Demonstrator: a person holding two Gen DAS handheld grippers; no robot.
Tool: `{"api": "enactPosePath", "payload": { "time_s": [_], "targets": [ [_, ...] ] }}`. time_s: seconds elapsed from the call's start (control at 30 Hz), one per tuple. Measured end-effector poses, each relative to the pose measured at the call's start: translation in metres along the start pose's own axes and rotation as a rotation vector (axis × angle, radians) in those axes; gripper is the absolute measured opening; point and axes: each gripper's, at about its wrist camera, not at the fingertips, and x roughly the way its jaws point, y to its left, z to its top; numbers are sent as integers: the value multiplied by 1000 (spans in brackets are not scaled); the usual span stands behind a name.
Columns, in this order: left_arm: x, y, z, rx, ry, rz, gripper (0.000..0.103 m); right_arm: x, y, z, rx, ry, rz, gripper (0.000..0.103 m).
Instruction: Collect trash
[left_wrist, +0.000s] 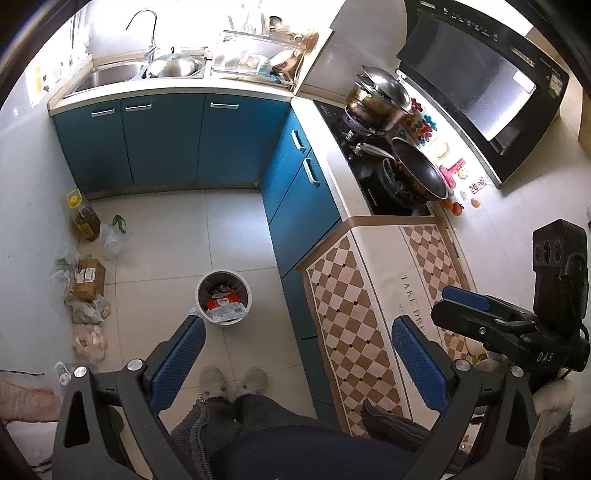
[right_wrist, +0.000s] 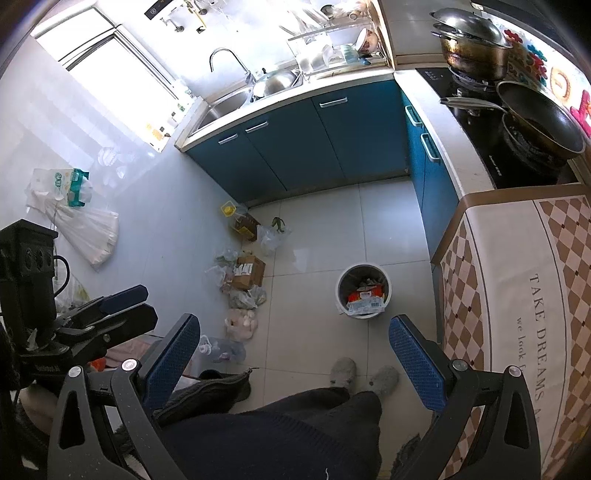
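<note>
A white trash bin stands on the tiled floor, holding wrappers, among them a red one and a clear plastic one; it also shows in the right wrist view. My left gripper is open and empty, held high above the floor, with the bin just beyond its left finger. My right gripper is open and empty, also held high, with the bin between its fingertips in view. Each gripper shows in the other's view: the right over the checkered cloth, the left at the far left.
Blue cabinets run under a sink and a stove with pots. A checkered cloth covers the counter on the right. An oil bottle, a cardboard box and plastic bags line the left wall.
</note>
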Motion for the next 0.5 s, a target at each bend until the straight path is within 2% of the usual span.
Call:
{"api": "enactPosePath", "payload": {
  "time_s": [0.5],
  "targets": [
    [-3,2,0,0,-4,-4,103,-7,4,1,5,-10,2,103]
  ]
}}
